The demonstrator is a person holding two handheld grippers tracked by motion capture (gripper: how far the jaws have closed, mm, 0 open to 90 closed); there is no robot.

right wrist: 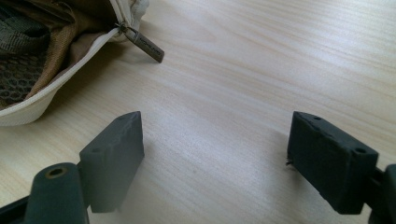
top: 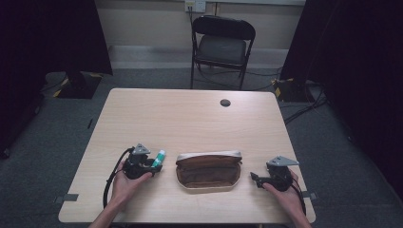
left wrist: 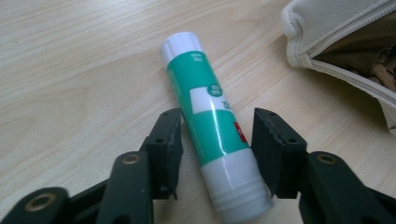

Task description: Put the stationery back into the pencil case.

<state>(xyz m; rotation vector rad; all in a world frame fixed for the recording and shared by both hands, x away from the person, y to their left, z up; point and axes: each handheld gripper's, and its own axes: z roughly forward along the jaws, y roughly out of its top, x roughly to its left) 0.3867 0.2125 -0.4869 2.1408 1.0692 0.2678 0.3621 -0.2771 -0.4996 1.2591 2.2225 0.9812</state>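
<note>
A green and white glue stick (left wrist: 210, 126) lies on the wooden table (top: 190, 118), left of an open beige pencil pouch (top: 209, 171). My left gripper (left wrist: 217, 126) straddles the stick; its left pad touches the tube and a thin gap shows at the right pad (left wrist: 273, 149), so it reads as open. In the high view the left gripper (top: 158, 164) sits at the table's front left with the glue stick (top: 159, 156) poking out past it. My right gripper (right wrist: 215, 140) rests open and empty on the table, right of the pouch (right wrist: 28, 60) and its zipper pull (right wrist: 144, 44).
The pouch's open mouth (left wrist: 369, 51) lies just right of the glue stick. A round cable hole (top: 225, 102) marks the far side of the table. A black folding chair (top: 223, 42) stands behind it. The right gripper (top: 256, 179) is near the front right edge.
</note>
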